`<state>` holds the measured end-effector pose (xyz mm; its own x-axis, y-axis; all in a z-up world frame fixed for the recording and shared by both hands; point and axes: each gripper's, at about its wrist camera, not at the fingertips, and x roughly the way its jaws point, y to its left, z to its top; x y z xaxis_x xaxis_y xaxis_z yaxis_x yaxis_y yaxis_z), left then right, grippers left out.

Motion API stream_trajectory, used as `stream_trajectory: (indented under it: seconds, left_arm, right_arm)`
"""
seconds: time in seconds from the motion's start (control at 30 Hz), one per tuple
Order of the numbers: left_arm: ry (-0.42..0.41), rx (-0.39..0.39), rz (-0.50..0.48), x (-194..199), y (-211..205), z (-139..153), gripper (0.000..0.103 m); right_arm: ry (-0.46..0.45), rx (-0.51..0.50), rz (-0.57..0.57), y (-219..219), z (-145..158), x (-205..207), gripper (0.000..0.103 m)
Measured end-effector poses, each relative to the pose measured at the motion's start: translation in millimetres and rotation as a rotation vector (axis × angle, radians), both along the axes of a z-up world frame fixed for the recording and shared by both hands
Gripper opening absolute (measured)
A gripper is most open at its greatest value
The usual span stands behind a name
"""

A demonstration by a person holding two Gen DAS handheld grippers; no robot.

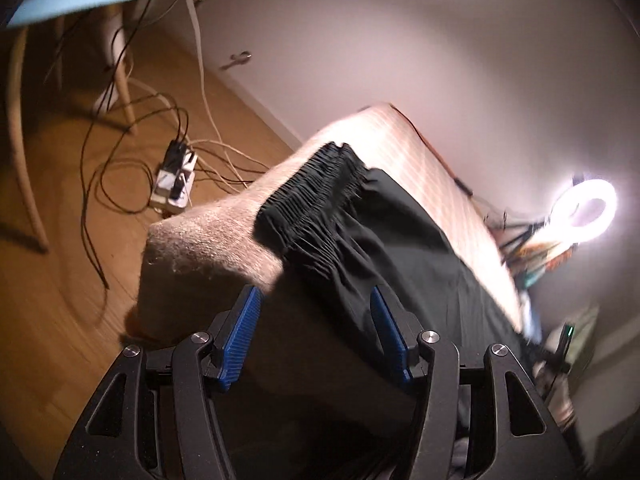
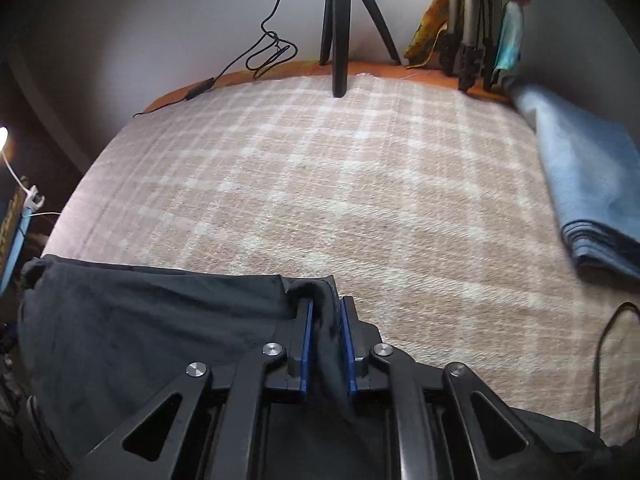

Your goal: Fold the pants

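Observation:
Black pants [image 1: 384, 236] lie on a beige plaid blanket [image 1: 392, 140] covering the bed, with the gathered elastic waistband [image 1: 308, 188] near the bed's corner. My left gripper [image 1: 316, 300] is open, its blue pads [image 1: 244, 332] spread apart just above the pants near the bed edge, holding nothing. In the right wrist view the pants [image 2: 140, 320] lie at the blanket's [image 2: 340, 184] near edge. My right gripper [image 2: 325, 308] is shut on a bunched fold of the pants fabric.
A folded blue towel [image 2: 588, 184] lies at the right of the bed. Tripod legs [image 2: 340, 32] stand at the far edge against the wall. A lit ring light [image 1: 584, 204] glows beside the bed. A power strip [image 1: 174, 178] and cables lie on the wooden floor.

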<state>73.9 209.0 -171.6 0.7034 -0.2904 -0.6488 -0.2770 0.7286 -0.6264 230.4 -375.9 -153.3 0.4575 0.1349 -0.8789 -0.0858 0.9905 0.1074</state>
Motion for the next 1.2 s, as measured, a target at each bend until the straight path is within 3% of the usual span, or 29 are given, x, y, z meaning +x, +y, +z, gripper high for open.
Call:
stream_trajectory:
  seconds: [0.03, 0.1, 0.23, 0.33, 0.4, 0.43, 0.63, 0.83, 1.0, 1.2]
  left_arm:
    - [-0.003, -0.019, 0.009, 2, 1, -4, 0.056]
    - [-0.017, -0.017, 0.019, -1, 10, -4, 0.067]
    - [-0.04, 0.046, 0.023, 3, 7, 7, 0.068]
    - [-0.053, 0.083, 0.016, 6, 7, 12, 0.068]
    - [-0.064, 0.116, 0.033, 7, 8, 15, 0.068]
    - [-0.073, 0.121, 0.033, 9, 8, 14, 0.068]
    - [-0.078, 0.164, -0.005, 15, 2, 12, 0.068]
    - [-0.083, 0.199, -0.005, 12, 2, 16, 0.068]
    - [-0.082, 0.165, -0.008, 11, 10, 14, 0.068]
    - [-0.078, 0.145, -0.028, 18, 13, 6, 0.068]
  right_arm:
    - [-0.008, -0.006, -0.007, 0, 3, -1, 0.012]
    - [-0.031, -0.035, -0.025, -1, 14, -6, 0.012]
    - [-0.063, -0.096, -0.107, -8, 26, -7, 0.004]
    - [-0.074, -0.109, -0.113, -5, 34, -7, 0.01]
    - [-0.101, -0.137, -0.048, 15, 45, -10, 0.039]
    - [-0.124, -0.14, -0.009, 28, 52, -13, 0.04]
    - [-0.179, -0.078, 0.296, 139, 81, -21, 0.04]
    - [-0.158, 0.02, 0.574, 258, 82, -20, 0.04]
    - [-0.121, 0.064, 0.76, 360, 66, -11, 0.04]
    - [-0.029, 0.073, 0.929, 471, 23, -8, 0.04]
